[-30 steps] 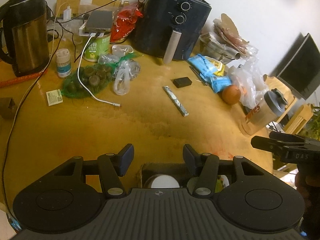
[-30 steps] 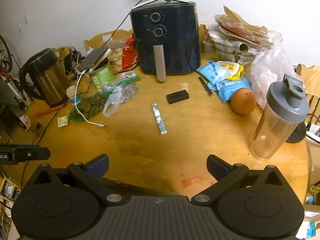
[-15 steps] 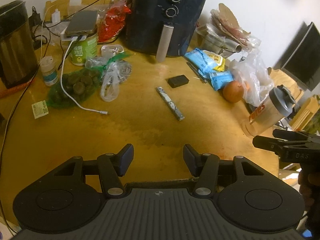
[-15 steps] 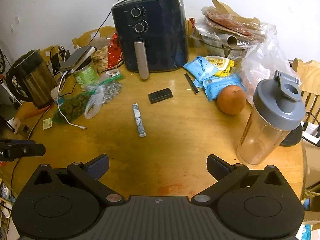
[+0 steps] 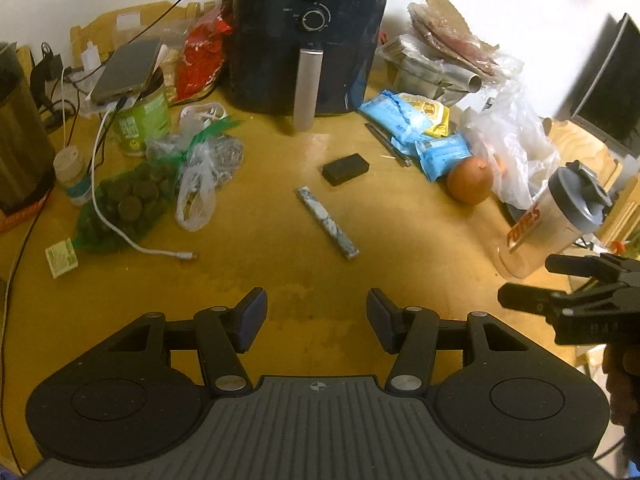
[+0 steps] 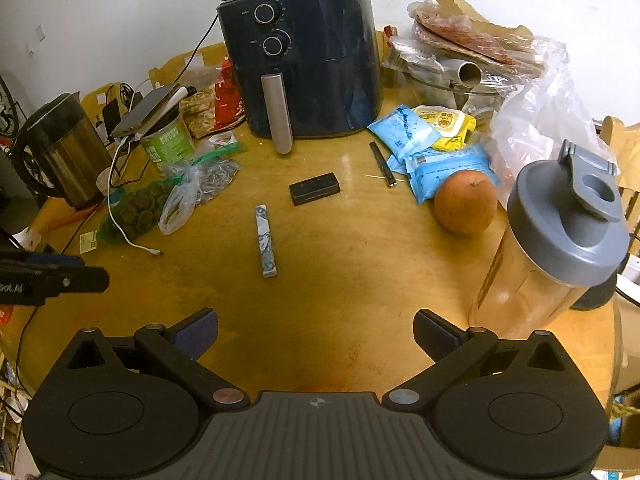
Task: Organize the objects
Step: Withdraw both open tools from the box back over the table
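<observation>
A round wooden table [image 5: 256,264] [image 6: 352,280] holds loose things. A thin blue-white stick packet [image 5: 326,222] [image 6: 266,240] lies in the middle, with a small black box [image 5: 345,168] [image 6: 315,188] just beyond it. An orange [image 5: 470,180] [image 6: 465,202] and a clear shaker bottle with a grey lid [image 5: 548,220] [image 6: 556,240] stand at the right. My left gripper [image 5: 316,316] is open and empty above the near table. My right gripper [image 6: 316,334] is open wide and empty, and shows at the right of the left wrist view [image 5: 568,292].
A dark air fryer [image 5: 310,36] [image 6: 302,56] stands at the back. Blue snack packs [image 6: 432,148], plastic bags and foil rolls pile at the back right. A kettle [image 6: 60,152], a green can with a phone on it [image 5: 140,108], a net of dark rounds [image 5: 128,204] and a white cable [image 5: 120,232] crowd the left.
Both grippers have moved forward over the table and closer to the objects. The box below the table edge has left the left wrist view. Both stay open.
</observation>
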